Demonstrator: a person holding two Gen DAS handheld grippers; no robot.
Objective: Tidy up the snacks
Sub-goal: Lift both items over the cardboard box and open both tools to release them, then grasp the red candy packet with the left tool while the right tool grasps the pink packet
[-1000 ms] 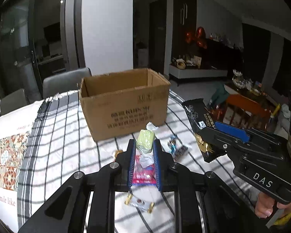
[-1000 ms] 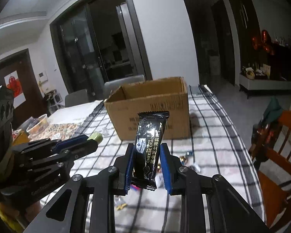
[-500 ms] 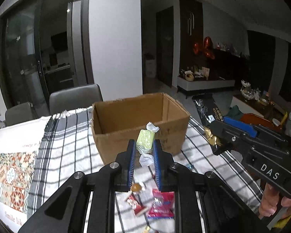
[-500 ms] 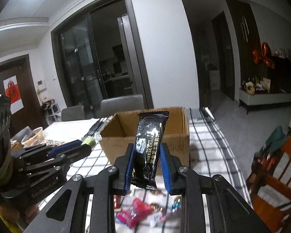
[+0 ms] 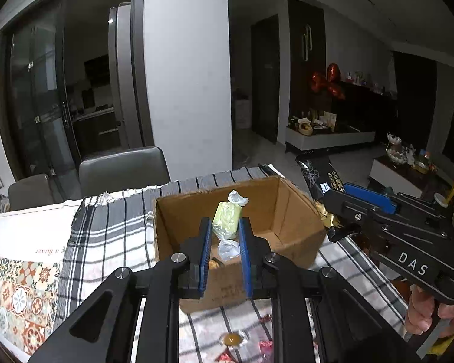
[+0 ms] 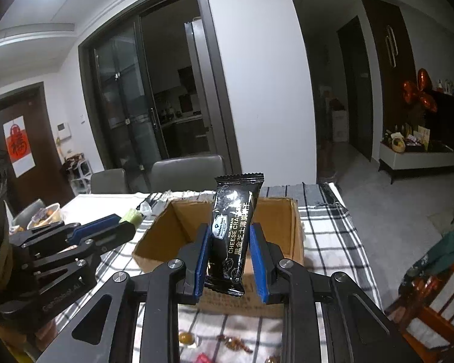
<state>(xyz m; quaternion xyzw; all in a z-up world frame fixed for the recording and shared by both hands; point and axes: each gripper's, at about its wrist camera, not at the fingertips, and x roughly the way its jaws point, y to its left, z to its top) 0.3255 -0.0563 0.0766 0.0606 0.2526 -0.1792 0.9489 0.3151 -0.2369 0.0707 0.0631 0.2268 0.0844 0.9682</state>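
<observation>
My left gripper (image 5: 225, 227) is shut on a green wrapped candy (image 5: 227, 220) and holds it above the open cardboard box (image 5: 290, 211). My right gripper (image 6: 230, 236) is shut on a black cheese cracker packet (image 6: 234, 230), upright over the near wall of the same box (image 6: 295, 230). In the left wrist view the right gripper (image 5: 342, 211) reaches in from the right at the box's right rim with the packet (image 5: 320, 175). In the right wrist view the left gripper (image 6: 121, 227) shows at the left with the candy (image 6: 131, 215).
The box stands on a checked tablecloth (image 5: 112, 236). Loose wrapped candies (image 5: 233, 338) lie on the cloth in front of the box, also in the right wrist view (image 6: 233, 343). Grey chairs (image 5: 124, 169) stand behind the table. A bowl (image 6: 45, 219) sits far left.
Both grippers have risen and moved forward from the loose snacks to over the box, each still holding its snack. The box interior now shows.
</observation>
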